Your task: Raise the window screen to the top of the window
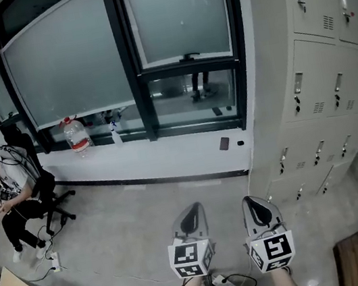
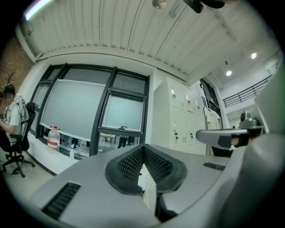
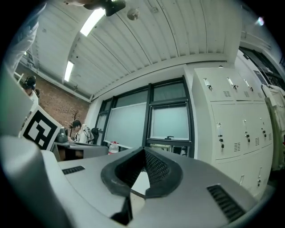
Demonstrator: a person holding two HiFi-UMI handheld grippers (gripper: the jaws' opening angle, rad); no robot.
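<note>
The window screen (image 1: 178, 19) lay at twelve o'clock, well apart from the left tongs (image 1: 191, 211) and right tongs (image 1: 252, 201), both pressed together and empty. Its bottom rail (image 1: 165, 64) ran nine-to-three.

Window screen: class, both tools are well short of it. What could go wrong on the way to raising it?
1. A power strip and cables lie on the floor right under the tools; stepping forward could snag them.
2. The left tool and right tool are both shut; unless opened, they may only bump the handle of the window screen.
3. A small dark object on the sill below could get knocked off.
</note>
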